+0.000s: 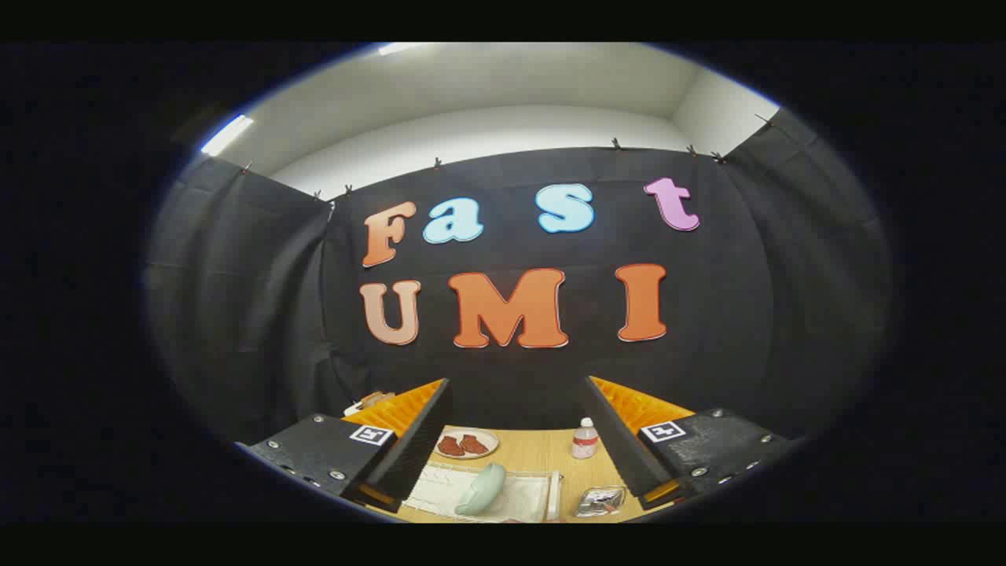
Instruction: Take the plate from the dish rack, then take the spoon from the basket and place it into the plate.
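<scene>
The gripper [519,409] is seen with its fingers spread wide and nothing held between them; below, on the wooden table [550,452], a pale green plate [481,489] is stood on edge in a white dish rack [440,487]; a small basket [601,501] with shiny contents is set just beside the rack; a bottle [584,439] and a dish of reddish pieces [466,443] are placed beyond.

dish rack [487,491]: my left finger hides one corner (near rim cut off)
silvery packet [600,501]: too small to tell
</scene>
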The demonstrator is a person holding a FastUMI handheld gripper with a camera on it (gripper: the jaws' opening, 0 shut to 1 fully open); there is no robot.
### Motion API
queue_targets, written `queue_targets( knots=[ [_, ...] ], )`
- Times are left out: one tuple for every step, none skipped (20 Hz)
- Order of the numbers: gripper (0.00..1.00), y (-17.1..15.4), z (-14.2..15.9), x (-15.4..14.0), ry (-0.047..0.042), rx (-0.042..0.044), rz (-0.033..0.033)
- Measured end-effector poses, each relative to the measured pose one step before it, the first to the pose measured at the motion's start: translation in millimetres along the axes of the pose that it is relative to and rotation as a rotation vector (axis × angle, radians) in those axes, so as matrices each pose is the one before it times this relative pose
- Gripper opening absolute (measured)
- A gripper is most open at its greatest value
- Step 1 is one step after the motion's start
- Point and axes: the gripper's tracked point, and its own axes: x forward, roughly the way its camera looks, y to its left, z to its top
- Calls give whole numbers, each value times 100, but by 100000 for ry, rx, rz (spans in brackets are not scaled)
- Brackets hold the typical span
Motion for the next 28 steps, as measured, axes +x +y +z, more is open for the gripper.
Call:
queue_targets(
  knots=[
    [98, 204, -143, 88, 812, -411, 276],
    [98, 248, -175, 10, 672, -161, 554],
    [98, 283, -120, -7, 437, -204, 642],
    [98, 262, -185, 101, 371, -365, 583],
    [98, 226, -174, 37, 555, -561, 684],
    [98, 199, -274, 14, 888, -600, 435],
    [98, 249, -204, 80, 1046, -530, 613],
    [99, 221, -215, 7, 769, -673, 521],
    [99, 114, 1, 62, 243, -711, 493],
    [99, 98, -5, -59, 6, -820, 205],
    [99, 145, -100, 84, 349, -688, 342],
    [99, 216, -292, 14, 729, -234, 534],
    [98, 256, -324, -7, 1202, 35, 840],
    [98, 320, -440, 14, 1288, 166, 1137],
    [98, 322, -274, 142, 1288, 199, 933],
    [99, 243, -328, 7, 1184, -98, 747],
    [99, 103, -239, 90, 1109, -288, 438],
    [99, 150, -320, 209, 1110, -396, 369],
    [99, 145, -262, 97, 1055, -143, 503],
    [99, 237, -462, 3, 1157, -15, 602],
    [99, 304, -431, 55, 1308, -123, 1017],
    [99, 157, -481, 107, 1830, -188, 729],
    [99, 96, -559, 300, 2423, 143, 842],
    [99, 280, -938, 148, 3449, 664, 1270],
    [99, 19, -931, 193, 3336, 1910, 462],
    [99, -249, -737, 290, 2930, 2856, -205],
    [98, 31, -663, 308, 3282, 3184, 454],
    [98, 200, -885, 338, 3309, 2818, 984]
  ],
)
